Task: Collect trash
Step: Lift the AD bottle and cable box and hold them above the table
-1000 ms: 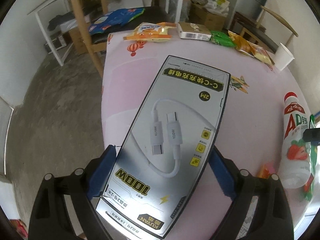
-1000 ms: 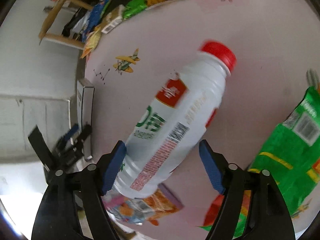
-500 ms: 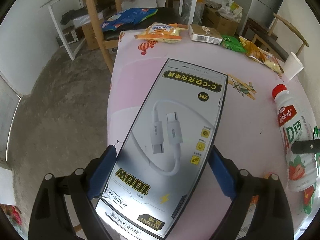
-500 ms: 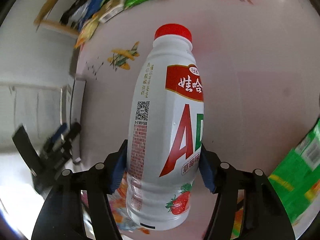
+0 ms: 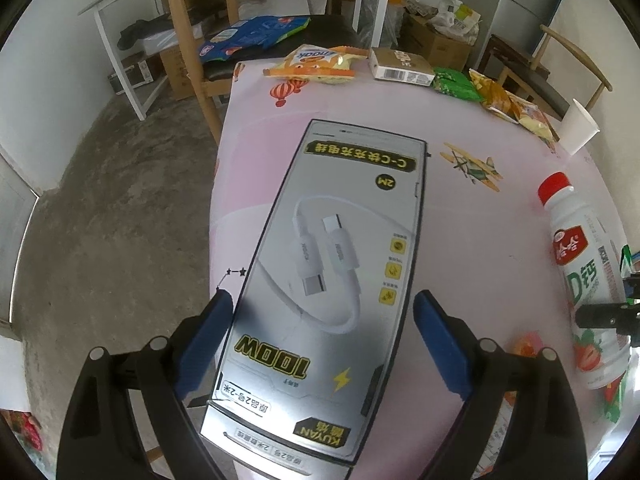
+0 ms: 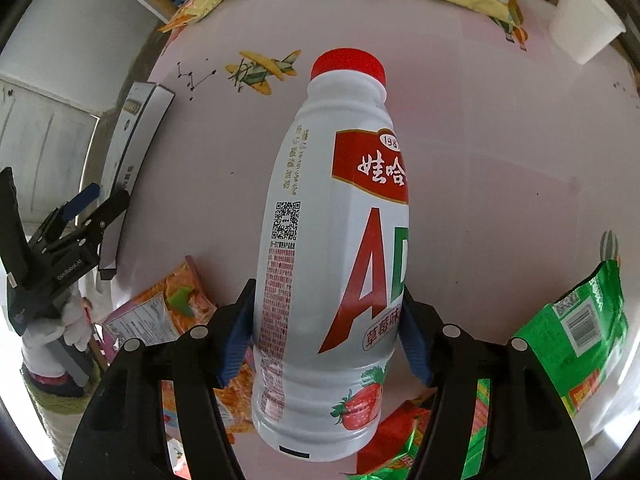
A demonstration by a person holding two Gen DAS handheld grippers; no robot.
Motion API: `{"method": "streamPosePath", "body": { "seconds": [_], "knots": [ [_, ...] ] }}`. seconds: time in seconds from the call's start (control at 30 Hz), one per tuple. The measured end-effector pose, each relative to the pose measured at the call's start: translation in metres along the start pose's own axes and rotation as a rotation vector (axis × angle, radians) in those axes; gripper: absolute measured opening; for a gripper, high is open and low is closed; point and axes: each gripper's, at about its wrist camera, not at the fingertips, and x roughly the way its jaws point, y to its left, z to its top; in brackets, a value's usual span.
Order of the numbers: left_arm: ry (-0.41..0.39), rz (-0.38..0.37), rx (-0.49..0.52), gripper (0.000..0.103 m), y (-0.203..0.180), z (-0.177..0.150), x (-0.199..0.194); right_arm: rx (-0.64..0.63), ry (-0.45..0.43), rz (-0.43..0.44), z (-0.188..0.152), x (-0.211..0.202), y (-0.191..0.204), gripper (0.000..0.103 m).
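Between the right gripper (image 6: 326, 334) jaws sits a white plastic bottle (image 6: 340, 248), red cap, strawberry label, pinched at its lower body over the pink table (image 6: 500, 152). Left gripper (image 5: 322, 344) clamps a grey cable box (image 5: 332, 280) over the table's left edge.

I see a white bottle (image 6: 328, 240) w/ red cap, red-green lettering & strawberry print, grey cable box (image 5: 320, 280) w/ yellow-black labels, pink tablecloth (image 5: 480, 240) w/ plane print, green wrapper (image 6: 580, 320), white cup (image 6: 584, 20), blue pads (image 6: 240, 332).
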Motion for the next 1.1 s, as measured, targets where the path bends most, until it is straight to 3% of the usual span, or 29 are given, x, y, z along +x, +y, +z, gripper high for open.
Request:
{"method": "streamPosePath", "body": {
  "seconds": [0.47,0.6,0.73,0.83,0.97,1.1],
  "knots": [
    [-0.008,-0.008,0.016,0.089,-0.006,0.000,-0.004,-0.006,0.001,0.010,-0.003,0.002,0.006,0.068],
    [-0.006,-0.069,-0.010,0.089,-0.004,0.001,-0.010,-0.008,-0.003,0.021,-0.005,-0.001,0.004,0.068],
    [-0.002,-0.222,-0.068,0.089,0.006,0.001,-0.017,-0.008,-0.006,0.028,-0.011,-0.006,-0.003,0.069],
    [-0.013,-0.295,-0.083,0.089,0.014,0.000,-0.024,0.001,-0.016,0.040,-0.013,-0.009,-0.005,0.069],
    [-0.015,-0.322,-0.056,0.089,0.020,0.000,-0.027,-0.008,-0.019,0.065,-0.019,-0.013,-0.009,0.069],
    [0.018,-0.297,-0.012,0.089,0.019,0.002,-0.021,-0.025,-0.017,0.096,-0.022,-0.014,-0.010,0.071]
  ]
}}
